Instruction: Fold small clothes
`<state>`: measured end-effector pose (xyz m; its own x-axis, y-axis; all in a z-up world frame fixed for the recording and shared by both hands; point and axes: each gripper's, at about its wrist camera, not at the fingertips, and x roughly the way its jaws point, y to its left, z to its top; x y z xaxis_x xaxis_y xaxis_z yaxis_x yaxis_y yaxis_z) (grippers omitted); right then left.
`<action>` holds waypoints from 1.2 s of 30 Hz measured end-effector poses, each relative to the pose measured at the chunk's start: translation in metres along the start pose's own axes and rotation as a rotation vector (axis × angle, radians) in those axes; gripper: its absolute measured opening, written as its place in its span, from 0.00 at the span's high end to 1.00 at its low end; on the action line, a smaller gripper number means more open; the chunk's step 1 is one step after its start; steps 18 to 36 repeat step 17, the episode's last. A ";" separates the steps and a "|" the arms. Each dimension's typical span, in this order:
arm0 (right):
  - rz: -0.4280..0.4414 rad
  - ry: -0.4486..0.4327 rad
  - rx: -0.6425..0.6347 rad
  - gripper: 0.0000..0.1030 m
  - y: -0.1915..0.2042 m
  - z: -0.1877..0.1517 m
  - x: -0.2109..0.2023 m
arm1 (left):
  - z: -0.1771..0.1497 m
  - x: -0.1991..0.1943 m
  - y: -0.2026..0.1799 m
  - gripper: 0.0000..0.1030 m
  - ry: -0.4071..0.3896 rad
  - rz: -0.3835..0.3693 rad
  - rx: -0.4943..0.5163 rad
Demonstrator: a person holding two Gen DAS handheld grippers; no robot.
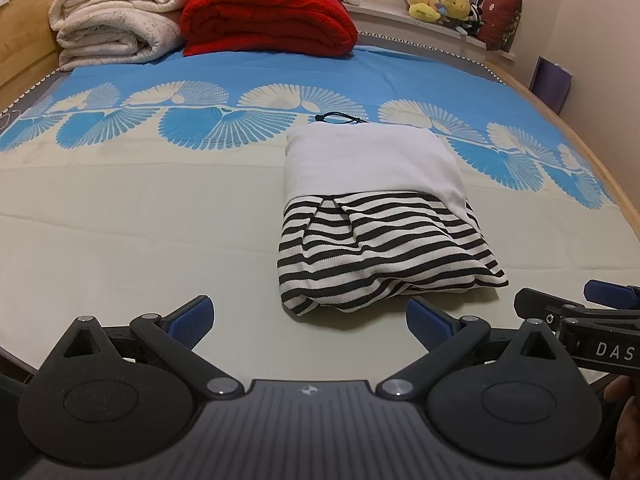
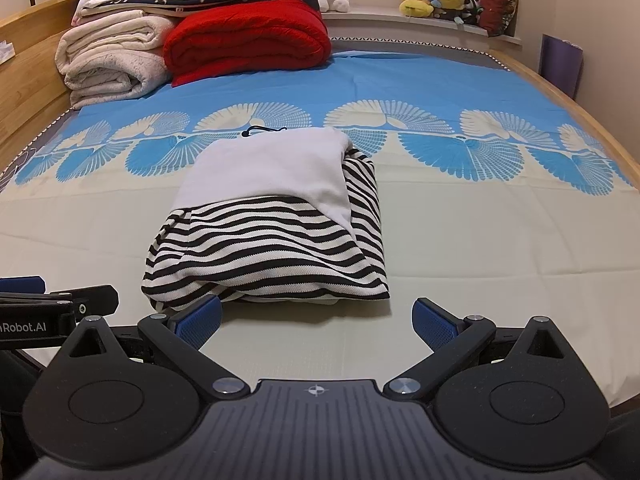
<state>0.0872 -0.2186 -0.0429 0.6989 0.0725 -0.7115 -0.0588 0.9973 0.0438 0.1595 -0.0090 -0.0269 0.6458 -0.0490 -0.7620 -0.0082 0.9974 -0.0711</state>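
Observation:
A small garment [image 1: 376,216], white on top with black-and-white stripes below, lies folded into a compact bundle on the bed sheet [image 1: 140,220]; it also shows in the right wrist view [image 2: 272,220]. A dark drawstring [image 1: 338,119] pokes out at its far edge. My left gripper [image 1: 308,324] is open and empty, just short of the bundle's near left edge. My right gripper [image 2: 316,322] is open and empty, just in front of the bundle's near edge. Each gripper shows at the edge of the other's view.
Rolled white blankets [image 1: 116,20] and a folded red quilt [image 1: 268,16] are stacked at the head of the bed. Plush toys [image 1: 440,4] sit on the window ledge. A wooden bed frame [image 2: 580,108] runs along the right side.

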 end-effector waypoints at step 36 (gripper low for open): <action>0.000 0.000 0.000 0.02 0.001 0.000 0.000 | 0.000 0.000 0.001 0.00 -0.004 -0.006 0.004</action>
